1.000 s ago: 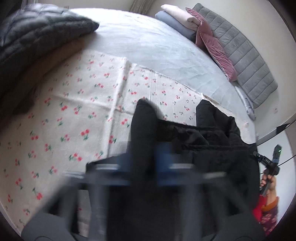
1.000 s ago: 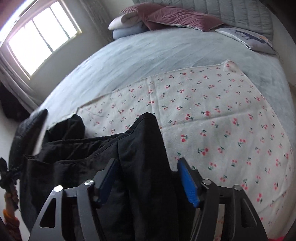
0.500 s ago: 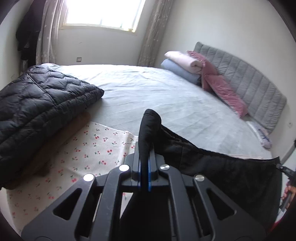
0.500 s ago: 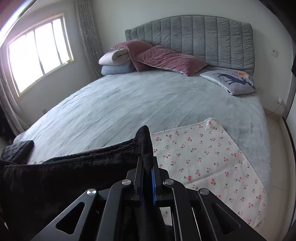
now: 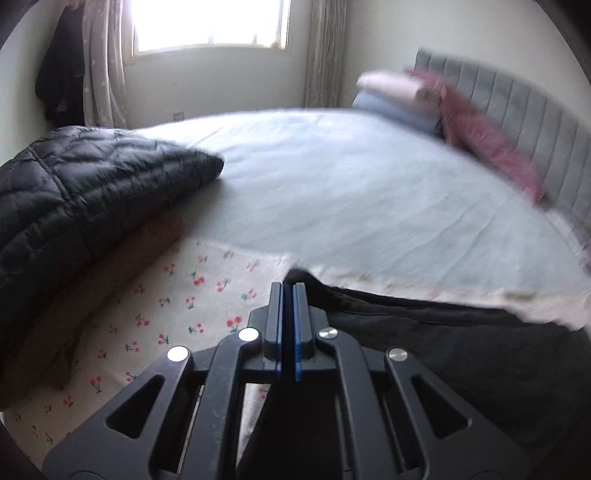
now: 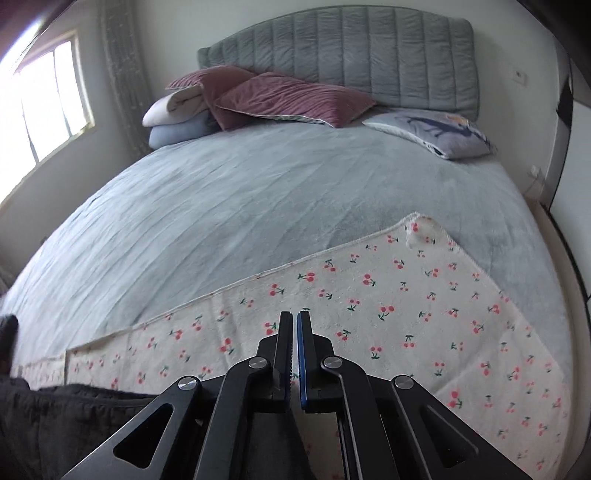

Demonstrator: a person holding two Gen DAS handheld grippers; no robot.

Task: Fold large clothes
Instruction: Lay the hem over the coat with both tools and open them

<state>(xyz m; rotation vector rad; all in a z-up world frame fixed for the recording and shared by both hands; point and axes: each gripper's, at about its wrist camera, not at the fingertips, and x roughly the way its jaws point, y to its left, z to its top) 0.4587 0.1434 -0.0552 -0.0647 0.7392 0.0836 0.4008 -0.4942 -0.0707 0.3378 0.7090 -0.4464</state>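
Note:
A large black garment point(image 5: 461, 350) stretches between my two grippers over a cherry-print blanket point(image 5: 166, 306) on the bed. In the left wrist view, my left gripper point(image 5: 289, 284) is shut on a corner of it, and a small fold of black cloth pokes past the tips. The same black garment point(image 6: 74, 417) enters the right wrist view from the lower left and runs under my right gripper point(image 6: 294, 313). That gripper's jaws are pressed together low over the cherry-print blanket point(image 6: 406, 314). No cloth shows beyond its tips.
A black quilted jacket point(image 5: 74, 192) lies on the bed's left side. The grey bedcover point(image 6: 258, 203) reaches back to pink pillows point(image 6: 288, 96), folded bedding point(image 6: 173, 118), a printed cushion point(image 6: 432, 133) and a grey headboard point(image 6: 369, 55). A window point(image 5: 207, 22) is on the far wall.
The right gripper went from open around the black cloth to shut on it. Both grippers then carried the garment's edge forward, low over the blanket. Less cloth now shows past the tips.

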